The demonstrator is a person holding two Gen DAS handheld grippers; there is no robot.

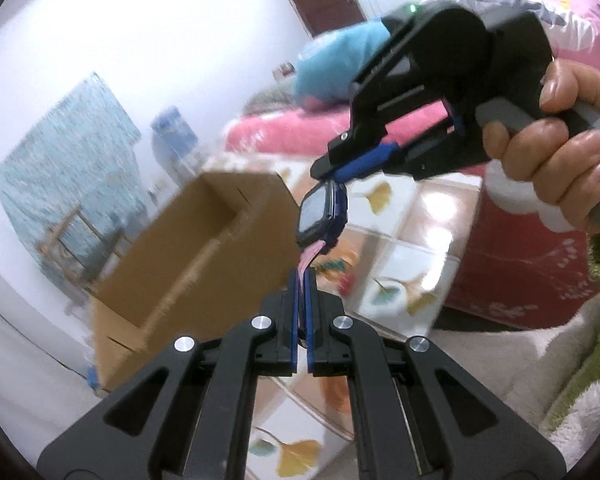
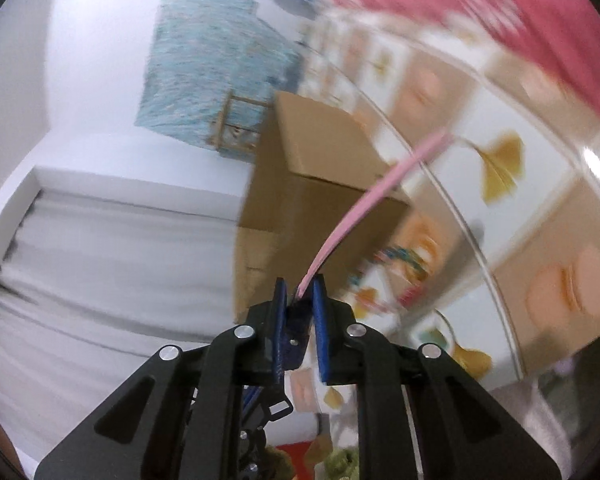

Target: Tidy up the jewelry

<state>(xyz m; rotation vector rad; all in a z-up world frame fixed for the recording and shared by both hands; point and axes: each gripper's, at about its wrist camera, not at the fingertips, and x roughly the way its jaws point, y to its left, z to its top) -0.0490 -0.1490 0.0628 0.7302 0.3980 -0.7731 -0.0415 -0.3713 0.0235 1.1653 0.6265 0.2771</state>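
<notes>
A watch (image 1: 320, 216) with a dark blue case and a pink strap (image 1: 309, 259) hangs in the air between both grippers. My left gripper (image 1: 302, 280) is shut on the lower pink strap end. My right gripper (image 1: 330, 172), held by a person's hand (image 1: 560, 152), comes in from the upper right and grips the watch's top end. In the right wrist view the right gripper (image 2: 300, 292) is shut on a dark blue part of the watch (image 2: 296, 320), and the pink strap (image 2: 364, 208) runs away from it. An open cardboard box (image 1: 188, 256) stands just left of the watch.
The box (image 2: 324, 184) sits on a table with a leaf-patterned cloth (image 1: 384, 280). A red container with a white top (image 1: 512, 264) stands to the right, and a green and white fluffy cloth (image 1: 596, 344) lies beside it. Pink bedding (image 1: 284, 136) lies behind. A blue-draped stand (image 1: 68, 176) is at the left.
</notes>
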